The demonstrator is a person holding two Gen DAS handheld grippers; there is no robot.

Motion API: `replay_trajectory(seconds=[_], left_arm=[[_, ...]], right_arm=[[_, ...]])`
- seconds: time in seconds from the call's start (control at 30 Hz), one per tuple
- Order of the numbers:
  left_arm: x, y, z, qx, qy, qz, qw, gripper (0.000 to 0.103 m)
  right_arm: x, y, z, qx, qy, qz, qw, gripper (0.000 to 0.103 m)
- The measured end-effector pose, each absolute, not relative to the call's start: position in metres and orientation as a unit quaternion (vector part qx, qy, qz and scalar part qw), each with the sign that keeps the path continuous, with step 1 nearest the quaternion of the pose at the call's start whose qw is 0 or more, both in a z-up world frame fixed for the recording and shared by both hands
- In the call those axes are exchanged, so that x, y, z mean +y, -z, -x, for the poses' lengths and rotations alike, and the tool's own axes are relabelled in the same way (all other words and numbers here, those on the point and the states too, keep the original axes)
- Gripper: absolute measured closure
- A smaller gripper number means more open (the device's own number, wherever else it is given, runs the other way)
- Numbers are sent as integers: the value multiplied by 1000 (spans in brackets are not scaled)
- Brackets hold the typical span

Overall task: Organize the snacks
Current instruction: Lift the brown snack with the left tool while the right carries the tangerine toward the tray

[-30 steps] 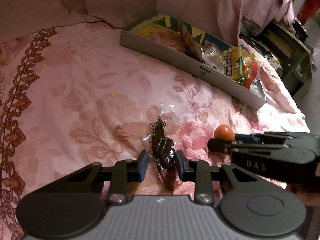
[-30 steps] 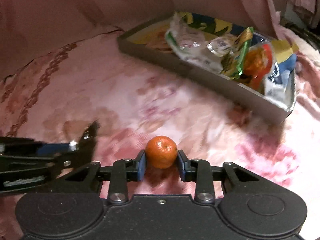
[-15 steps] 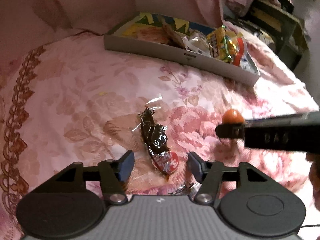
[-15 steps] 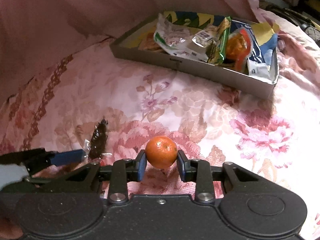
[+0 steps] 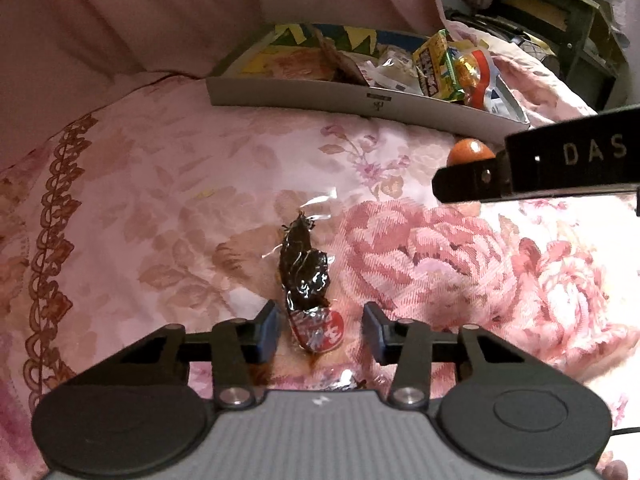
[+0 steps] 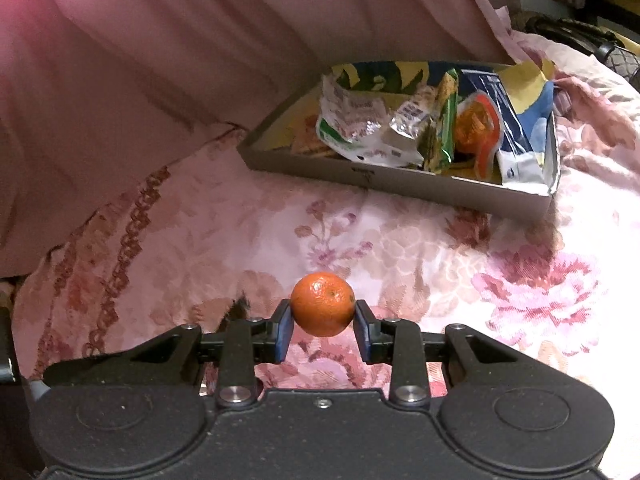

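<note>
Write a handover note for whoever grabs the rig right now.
Right tongs: shut on the mandarin, held above the bedspread.
Left tongs: jaws just closing, not yet gripping; the dark wrapped snack lies between them on the bedspread.
Box: already holds several snack packets.
Left: drop the mandarin in the box, then grip and box the wrapped snack.

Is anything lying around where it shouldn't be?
Yes. One dark wrapped snack lies loose on the flowery bedspread, between the left gripper's open jaws, while the other packets sit in the grey box.
</note>
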State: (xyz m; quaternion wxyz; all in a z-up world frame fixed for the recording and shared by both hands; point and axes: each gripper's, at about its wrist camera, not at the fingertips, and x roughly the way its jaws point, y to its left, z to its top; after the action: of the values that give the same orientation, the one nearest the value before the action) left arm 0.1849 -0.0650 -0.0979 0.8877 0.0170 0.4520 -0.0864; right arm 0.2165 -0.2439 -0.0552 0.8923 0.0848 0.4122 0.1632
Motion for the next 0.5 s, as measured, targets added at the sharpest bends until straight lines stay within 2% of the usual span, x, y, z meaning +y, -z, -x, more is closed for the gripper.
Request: replay_trajectory(seconds=[0.2,0.5], left_arm=[[-65,94,-180,453,84,-23,887,61],[-66,85,-178,455,69,-17,887,63]], right_arm=[[-246,50,-213,402,-166,-87,896,69],[-251,44,-207,385,-178,-98,900,69]])
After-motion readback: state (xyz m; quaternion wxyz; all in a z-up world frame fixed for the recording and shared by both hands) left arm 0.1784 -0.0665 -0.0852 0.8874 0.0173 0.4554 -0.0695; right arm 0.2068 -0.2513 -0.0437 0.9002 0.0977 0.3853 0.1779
